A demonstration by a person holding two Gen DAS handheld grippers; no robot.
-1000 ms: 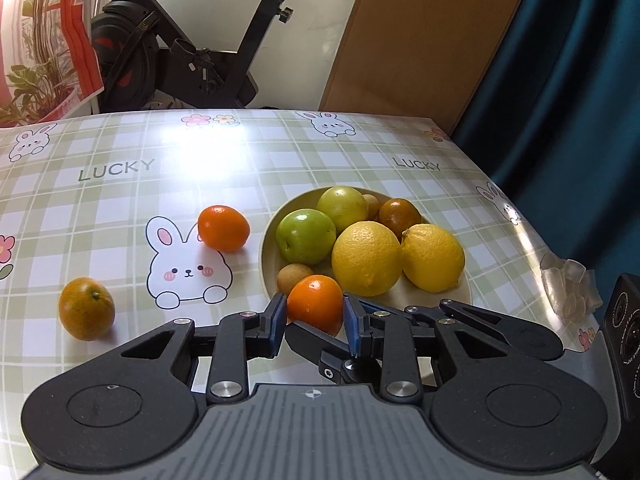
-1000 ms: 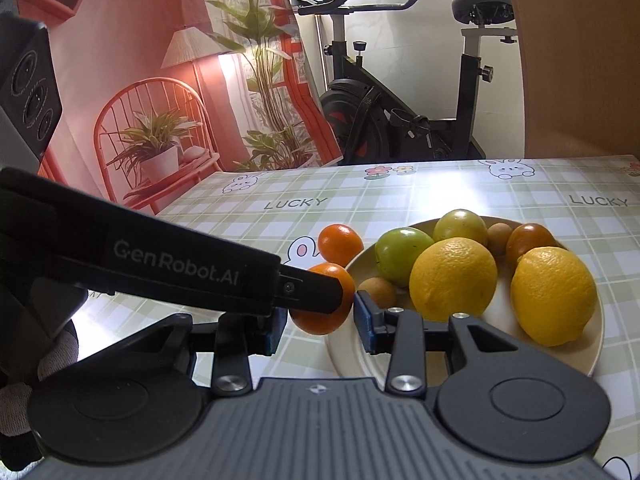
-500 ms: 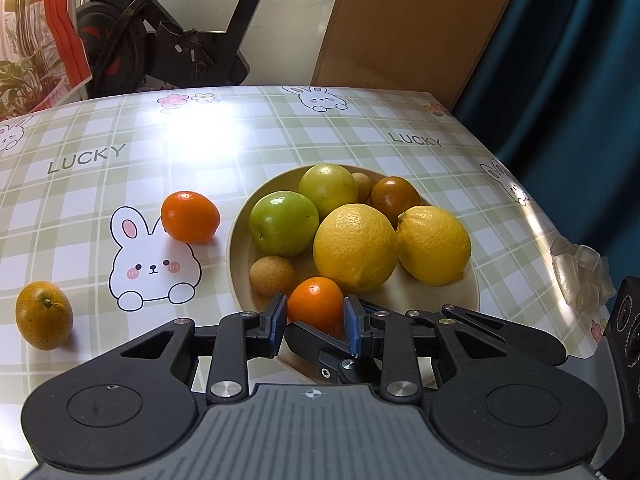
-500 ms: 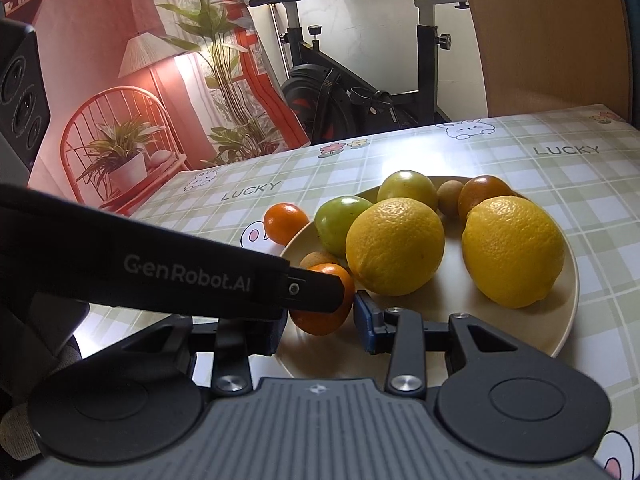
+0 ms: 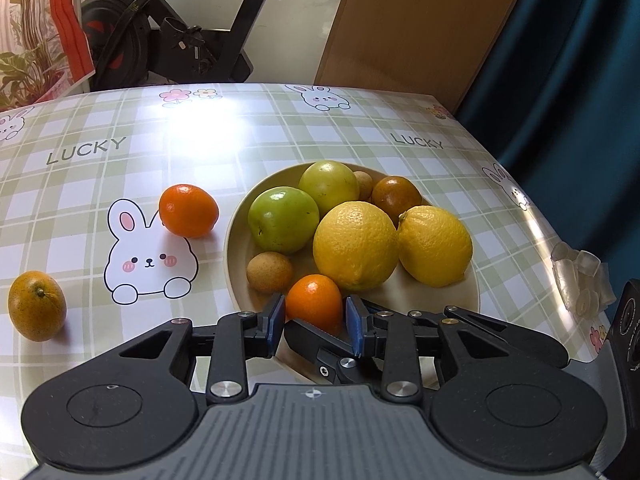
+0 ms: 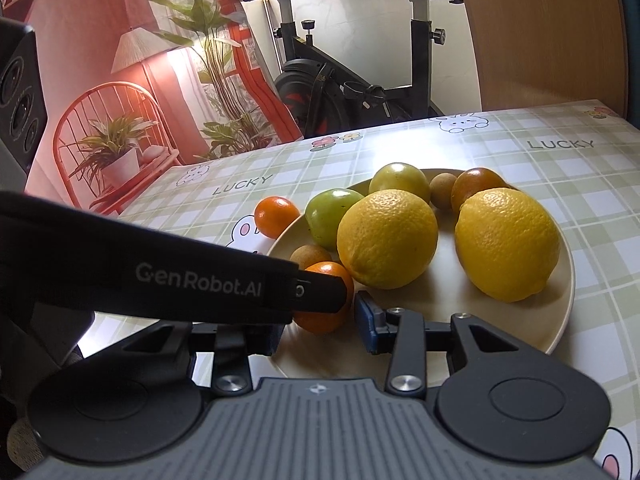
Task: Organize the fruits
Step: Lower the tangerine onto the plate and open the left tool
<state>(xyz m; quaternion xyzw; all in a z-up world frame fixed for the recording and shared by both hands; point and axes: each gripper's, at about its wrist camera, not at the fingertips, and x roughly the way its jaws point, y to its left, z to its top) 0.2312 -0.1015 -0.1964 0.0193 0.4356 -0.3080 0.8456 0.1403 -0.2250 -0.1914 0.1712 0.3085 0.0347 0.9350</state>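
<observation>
My left gripper [image 5: 315, 322] is shut on a small orange mandarin [image 5: 314, 301] and holds it over the near rim of a beige plate [image 5: 472, 294]. The plate holds two lemons [image 5: 355, 246], two green fruits [image 5: 283, 220], a brownish fruit [image 5: 396, 196] and small tan fruits. In the right wrist view the same mandarin [image 6: 326, 314] sits between my right gripper's [image 6: 320, 324] pads; the left gripper's finger [image 6: 200, 280] crosses in front and hides the right gripper's left pad. The right pad stands a little off the fruit.
A second mandarin [image 5: 189, 210] lies on the checked tablecloth left of the plate. A speckled orange [image 5: 37, 306] lies at the far left. Crumpled clear plastic [image 5: 580, 280] is at the table's right edge. An exercise bike stands behind the table.
The left gripper has carried the mandarin forward and right, from beside the plate to over its near rim. The right gripper has moved along with it.
</observation>
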